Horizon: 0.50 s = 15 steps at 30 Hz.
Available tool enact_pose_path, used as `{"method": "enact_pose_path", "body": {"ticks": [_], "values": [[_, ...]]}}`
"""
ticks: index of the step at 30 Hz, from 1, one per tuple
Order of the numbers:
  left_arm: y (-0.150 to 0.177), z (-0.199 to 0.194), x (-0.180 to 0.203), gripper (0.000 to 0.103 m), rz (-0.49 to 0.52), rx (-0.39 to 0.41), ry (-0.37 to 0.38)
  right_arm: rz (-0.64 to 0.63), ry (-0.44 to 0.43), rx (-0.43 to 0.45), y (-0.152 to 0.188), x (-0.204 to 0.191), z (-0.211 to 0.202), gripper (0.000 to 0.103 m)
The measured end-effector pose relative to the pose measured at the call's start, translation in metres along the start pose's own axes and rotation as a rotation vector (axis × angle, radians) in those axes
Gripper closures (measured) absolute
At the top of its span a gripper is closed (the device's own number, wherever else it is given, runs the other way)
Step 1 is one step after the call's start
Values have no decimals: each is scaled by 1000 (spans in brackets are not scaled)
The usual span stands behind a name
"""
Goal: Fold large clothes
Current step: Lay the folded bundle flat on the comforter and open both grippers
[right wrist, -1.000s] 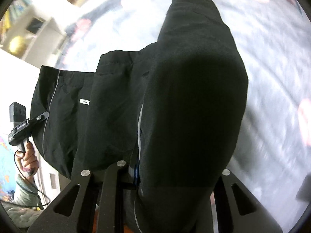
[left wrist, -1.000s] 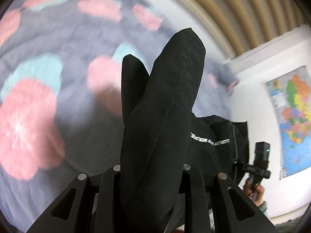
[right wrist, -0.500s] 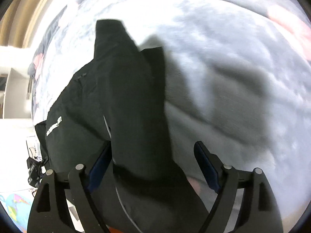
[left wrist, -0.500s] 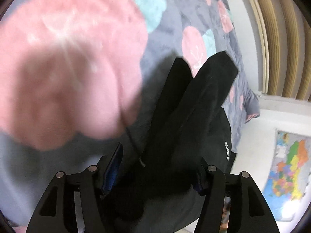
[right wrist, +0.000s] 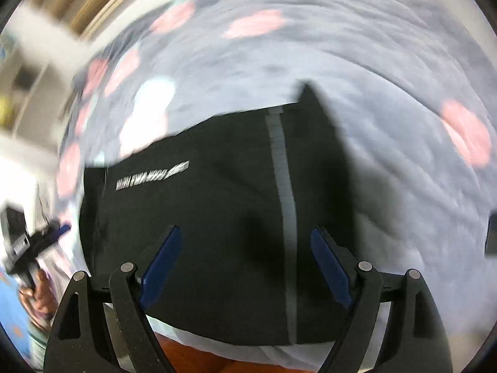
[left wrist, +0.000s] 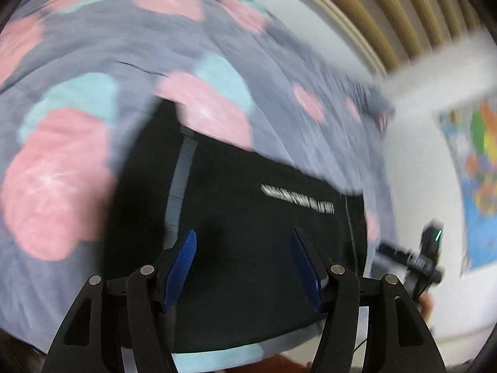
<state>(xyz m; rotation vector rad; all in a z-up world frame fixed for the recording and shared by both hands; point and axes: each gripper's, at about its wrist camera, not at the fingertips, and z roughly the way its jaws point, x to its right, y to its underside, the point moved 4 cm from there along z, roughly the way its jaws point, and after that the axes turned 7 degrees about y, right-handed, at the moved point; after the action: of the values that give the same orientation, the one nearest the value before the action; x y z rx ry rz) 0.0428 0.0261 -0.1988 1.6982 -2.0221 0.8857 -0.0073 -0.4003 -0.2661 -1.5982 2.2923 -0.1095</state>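
A black garment [left wrist: 254, 217] with a grey stripe and white lettering lies folded flat on the grey bedspread with pink and teal blotches [left wrist: 93, 62]. It also shows in the right wrist view [right wrist: 217, 217]. My left gripper [left wrist: 242, 248] is open and empty just above the garment's near part, blue pads [left wrist: 181, 261] apart. My right gripper [right wrist: 245, 248] is open and empty above the same garment. Each view shows the other gripper held in a hand at the side, the right one [left wrist: 416, 258] and the left one [right wrist: 28, 248]. Both views are motion-blurred.
The bedspread [right wrist: 403, 124] extends far beyond the garment. A white wall with a colourful map [left wrist: 478, 171] is at the right. Wooden slats [left wrist: 388, 6] rise behind the bed. The bed's near edge and reddish floor [right wrist: 217, 357] lie below the garment.
Both grippers let go of the black cloth and opened. The garment now lies flat on the bed, and both grippers have pulled back above it.
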Motion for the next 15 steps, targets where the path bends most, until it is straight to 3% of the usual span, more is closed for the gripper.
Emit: {"method": "enact_pose_path", "body": {"ticks": [4,6,7,9,11,13,15], "values": [[18,77,26,38,122,-157,-130,-146,152,-74,15,-38,42,17],[34,107,22,39,135,-234,-179,-177,174,-124,27,-44,72,17],[41,128,18,38,166,-273,-253,-194,221,-143,33,-46,87,16],[49,146,14,34,197,-320,-324,-211,277,-149,37,-51,101,15],[46,150,14,30,176,-329,-343,-231,313,-143,37,-56,108,12],[41,154,12,23,167,-334,-333,-219,307,-146,36,-55,110,10],[38,155,10,22,160,-325,-321,-202,290,-154,35,-54,108,10]]}}
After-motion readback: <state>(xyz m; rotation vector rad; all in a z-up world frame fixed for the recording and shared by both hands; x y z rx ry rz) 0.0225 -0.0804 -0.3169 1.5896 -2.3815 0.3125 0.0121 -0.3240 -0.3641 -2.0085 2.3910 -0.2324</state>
